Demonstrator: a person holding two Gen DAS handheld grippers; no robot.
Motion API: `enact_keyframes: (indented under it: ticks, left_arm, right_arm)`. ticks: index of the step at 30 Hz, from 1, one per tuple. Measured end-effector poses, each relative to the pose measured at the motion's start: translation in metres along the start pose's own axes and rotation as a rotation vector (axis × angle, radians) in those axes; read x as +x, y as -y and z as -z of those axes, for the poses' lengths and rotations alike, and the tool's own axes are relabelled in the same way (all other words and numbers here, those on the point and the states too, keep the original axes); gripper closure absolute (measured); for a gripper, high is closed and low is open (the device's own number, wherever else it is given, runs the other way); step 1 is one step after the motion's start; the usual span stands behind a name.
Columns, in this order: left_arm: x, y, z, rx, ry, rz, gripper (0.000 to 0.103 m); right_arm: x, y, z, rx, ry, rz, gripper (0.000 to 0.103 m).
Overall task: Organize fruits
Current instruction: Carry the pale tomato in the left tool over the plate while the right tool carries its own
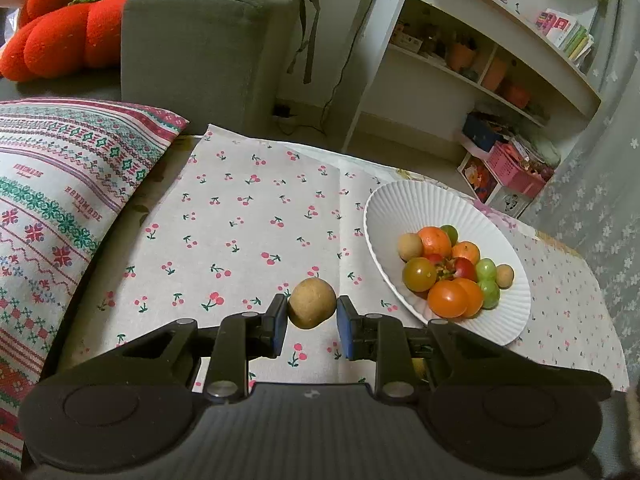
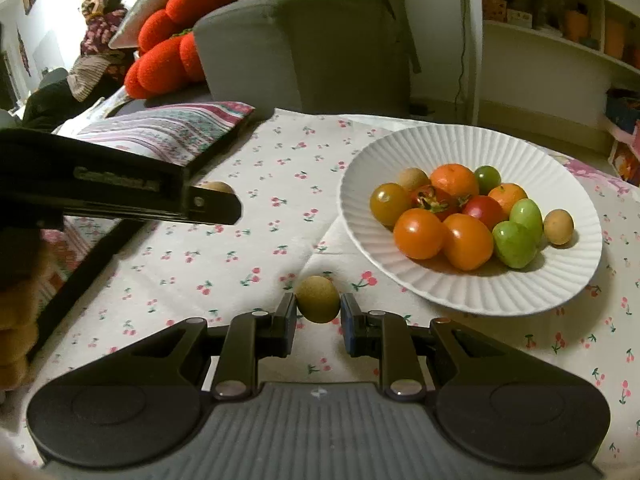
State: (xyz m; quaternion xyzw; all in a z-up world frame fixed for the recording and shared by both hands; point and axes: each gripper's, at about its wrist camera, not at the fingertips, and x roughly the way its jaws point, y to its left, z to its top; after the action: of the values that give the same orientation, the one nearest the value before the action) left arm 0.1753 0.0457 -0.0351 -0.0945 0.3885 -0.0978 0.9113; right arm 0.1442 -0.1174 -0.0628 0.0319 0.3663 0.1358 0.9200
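Observation:
In the left wrist view my left gripper [image 1: 312, 314] is shut on a round tan fruit [image 1: 312, 298], held just above the cherry-print cloth [image 1: 240, 220]. In the right wrist view my right gripper [image 2: 318, 312] is shut on a smaller brownish-green round fruit [image 2: 317, 296], close to the cloth. A white ribbed plate [image 1: 400, 196] [image 2: 460, 140] sits to the right of both grippers. It holds several orange, red, green and tan fruits [image 2: 444, 220]. The left gripper's black casing [image 2: 120, 184] crosses the left of the right wrist view, with its tan fruit [image 2: 218, 187] peeking out behind it.
A patterned cushion [image 1: 60, 200] lies on the table's left side. Behind it stand a grey sofa arm [image 1: 200, 48] and red cushions [image 1: 60, 32]. A white shelf unit [image 1: 480, 60] stands beyond the plate. A person [image 2: 96, 40] sits far left.

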Motion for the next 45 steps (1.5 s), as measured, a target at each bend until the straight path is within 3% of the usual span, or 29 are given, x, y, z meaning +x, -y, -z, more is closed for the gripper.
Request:
enact_keyframes:
  ticks: [9, 21, 25, 35, 45]
  left_arm:
    - [-0.004, 0.001, -0.003, -0.012, 0.027, 0.006, 0.079]
    - [0.004, 0.023, -0.023, 0.051, 0.092, 0.054, 0.079]
    - [0.021, 0.046, -0.033, 0.113, 0.092, 0.079, 0.079]
    - [0.075, 0.088, -0.061, 0.190, 0.061, 0.097, 0.079]
    - [0.116, 0.095, -0.062, 0.162, -0.010, 0.071, 0.078]
  right_arm:
    - [-0.024, 0.013, -0.016, 0.074, 0.078, -0.029, 0.082]
    - [-0.061, 0.109, -0.033, 0.356, 0.208, 0.070, 0.082]
    - [-0.051, 0.135, -0.030, 0.440, 0.189, 0.089, 0.082]
    - [-0.028, 0.156, -0.035, 0.475, 0.174, 0.087, 0.082]
    - [-0.009, 0.154, -0.043, 0.463, 0.142, 0.090, 0.082]
